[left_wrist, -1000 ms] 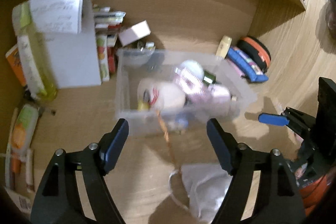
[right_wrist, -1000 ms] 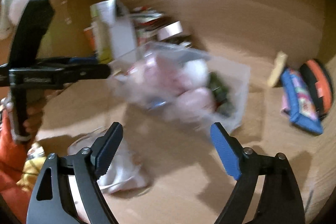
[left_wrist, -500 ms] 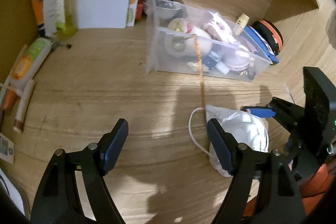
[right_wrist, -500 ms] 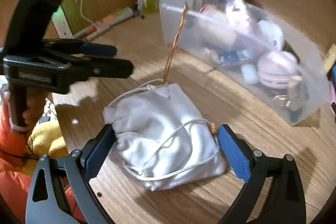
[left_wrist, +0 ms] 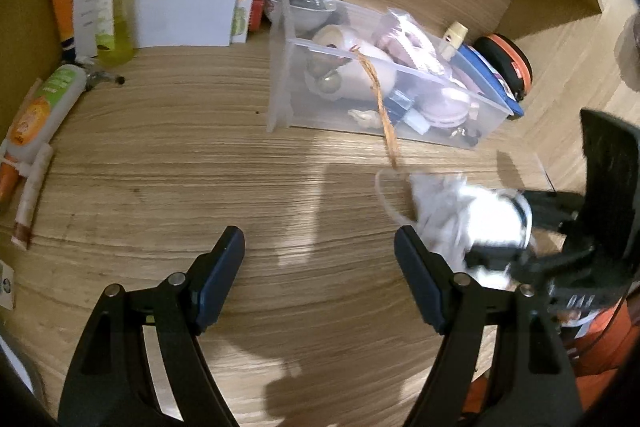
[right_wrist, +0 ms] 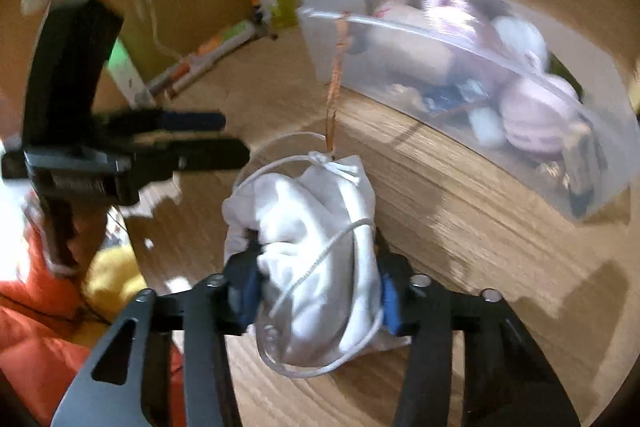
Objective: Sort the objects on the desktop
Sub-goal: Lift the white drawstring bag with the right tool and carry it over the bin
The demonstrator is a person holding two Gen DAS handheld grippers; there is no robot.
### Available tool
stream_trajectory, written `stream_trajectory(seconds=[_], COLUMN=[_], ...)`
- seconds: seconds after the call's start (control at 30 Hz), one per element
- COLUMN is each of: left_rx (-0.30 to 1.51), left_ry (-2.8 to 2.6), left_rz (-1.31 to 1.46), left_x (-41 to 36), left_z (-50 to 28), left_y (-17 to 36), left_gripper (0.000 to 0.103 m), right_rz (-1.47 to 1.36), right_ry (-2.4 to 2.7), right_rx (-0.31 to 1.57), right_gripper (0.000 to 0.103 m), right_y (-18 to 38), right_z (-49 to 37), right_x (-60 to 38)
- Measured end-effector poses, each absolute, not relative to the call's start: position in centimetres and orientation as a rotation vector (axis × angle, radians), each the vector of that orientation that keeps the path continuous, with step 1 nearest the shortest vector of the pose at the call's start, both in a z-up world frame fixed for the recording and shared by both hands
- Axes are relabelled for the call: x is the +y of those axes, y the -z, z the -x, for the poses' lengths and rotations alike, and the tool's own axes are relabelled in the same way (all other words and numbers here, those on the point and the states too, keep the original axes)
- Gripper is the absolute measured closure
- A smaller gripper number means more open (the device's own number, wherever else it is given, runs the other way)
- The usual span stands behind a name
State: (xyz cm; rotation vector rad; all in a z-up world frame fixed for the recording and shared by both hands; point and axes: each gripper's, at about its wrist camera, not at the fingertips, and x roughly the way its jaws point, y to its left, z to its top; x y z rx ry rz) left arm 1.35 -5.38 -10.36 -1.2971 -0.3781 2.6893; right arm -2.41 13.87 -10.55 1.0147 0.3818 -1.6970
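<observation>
Right gripper (right_wrist: 316,291) is closed on a white drawstring pouch (right_wrist: 316,247), blue pads pressed against both its sides. An orange-brown cord (right_wrist: 334,95) rises from the pouch's knotted neck toward the rim of a clear plastic bin (right_wrist: 500,99) holding assorted items. The bin stands on the wooden tabletop (right_wrist: 460,227). Left gripper (right_wrist: 196,139) sits left of the pouch, apart from it. View is motion-blurred.
</observation>
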Motion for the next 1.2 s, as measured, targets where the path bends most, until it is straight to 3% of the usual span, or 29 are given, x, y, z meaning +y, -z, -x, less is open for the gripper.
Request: stream_trajectory(seconds=[0.27, 0.73, 1.1, 1.2], left_rx=[-0.336, -0.291, -0.261, -0.232], left_ry=[-2.686, -2.796, -2.839, -2.845], left_rz=[1.246, 0.97, 0.959, 0.995], left_x=[-3.8, -2.3, -1.5, -0.9], left_z=[-0.9, 1.2, 4.6, 5.2], left_y=[9.7, 3.5, 4.0, 5.0], left_gripper=[0.026, 0.026, 0.026, 0.026], right_rz=[-0.884, -0.699, -0.772, -0.736], right_ry=[1.867, 1.986, 2.128, 2.159], right_rx=[0.347, 0.291, 0.282, 0.354], right_gripper=[0.066, 0.066, 0.066, 0.059], right_y=[6.8, 1.7, 3.9, 4.4], right_z=[3.6, 6.5, 12.1, 11.7], right_x=[16.2, 15.6, 14.4, 13.9])
